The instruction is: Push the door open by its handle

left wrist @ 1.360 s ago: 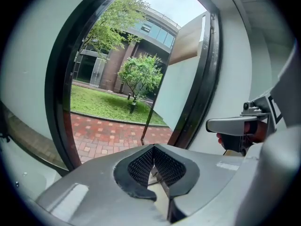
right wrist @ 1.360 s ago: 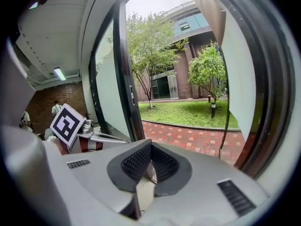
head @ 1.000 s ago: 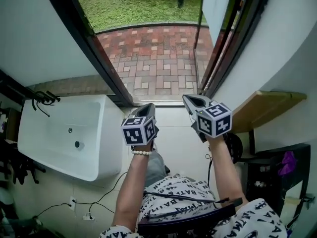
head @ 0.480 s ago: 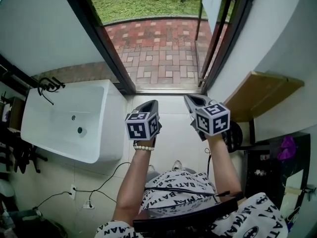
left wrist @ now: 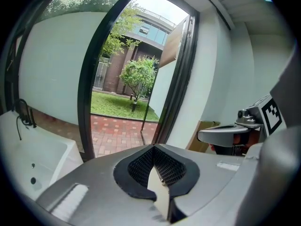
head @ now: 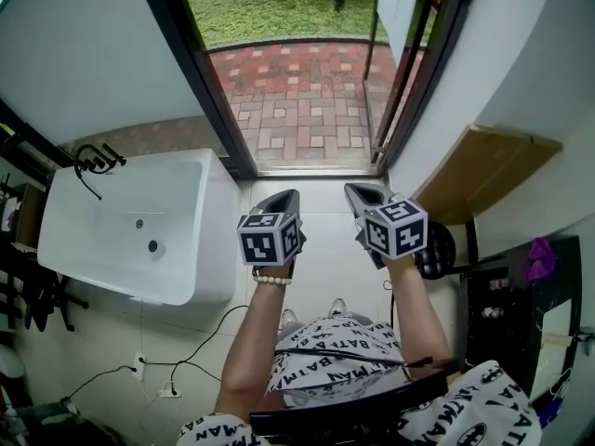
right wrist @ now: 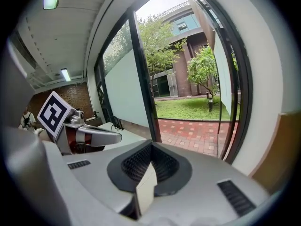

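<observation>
The left gripper (head: 283,195) and right gripper (head: 359,189) were both pressed together and empty, well short of the dark-framed, pale-panelled door (head: 401,7), which had already swung outward. Any further push likely needed the closed tips set squarely on its thin dark bar handle (head: 370,71).

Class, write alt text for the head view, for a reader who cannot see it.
The left hand-held gripper and right hand-held gripper, both shut and empty, point at an open doorway onto a brick patio. A white sink stands left, a wooden shelf right.
</observation>
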`<state>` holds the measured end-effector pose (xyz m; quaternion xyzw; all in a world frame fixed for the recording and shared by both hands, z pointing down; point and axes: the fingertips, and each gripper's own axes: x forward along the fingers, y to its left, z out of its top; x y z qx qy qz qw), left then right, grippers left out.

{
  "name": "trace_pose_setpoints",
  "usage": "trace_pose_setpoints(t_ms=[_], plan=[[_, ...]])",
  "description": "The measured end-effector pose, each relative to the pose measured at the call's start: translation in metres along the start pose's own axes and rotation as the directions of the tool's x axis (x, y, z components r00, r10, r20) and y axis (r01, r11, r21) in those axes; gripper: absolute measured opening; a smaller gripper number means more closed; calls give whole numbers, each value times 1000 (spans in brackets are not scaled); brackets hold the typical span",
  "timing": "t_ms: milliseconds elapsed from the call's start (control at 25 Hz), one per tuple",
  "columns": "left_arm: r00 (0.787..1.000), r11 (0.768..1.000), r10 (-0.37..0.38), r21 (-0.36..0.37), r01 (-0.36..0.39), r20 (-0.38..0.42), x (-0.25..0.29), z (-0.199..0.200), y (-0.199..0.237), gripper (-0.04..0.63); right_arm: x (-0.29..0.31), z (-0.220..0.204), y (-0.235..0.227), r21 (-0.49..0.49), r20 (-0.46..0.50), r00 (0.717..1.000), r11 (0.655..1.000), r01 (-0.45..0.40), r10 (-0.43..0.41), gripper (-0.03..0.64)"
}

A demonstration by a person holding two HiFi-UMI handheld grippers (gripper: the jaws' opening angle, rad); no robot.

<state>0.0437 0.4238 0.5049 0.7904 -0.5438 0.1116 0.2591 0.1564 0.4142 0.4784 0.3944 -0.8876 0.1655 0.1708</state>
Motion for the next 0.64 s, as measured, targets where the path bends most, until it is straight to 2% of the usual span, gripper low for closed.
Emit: trace_pose_setpoints(t_ms=[640], plan=[[999, 999, -49, 14, 48, 18, -27, 14, 23, -12, 0, 12, 38, -20, 21, 998, 998, 62, -62, 12]])
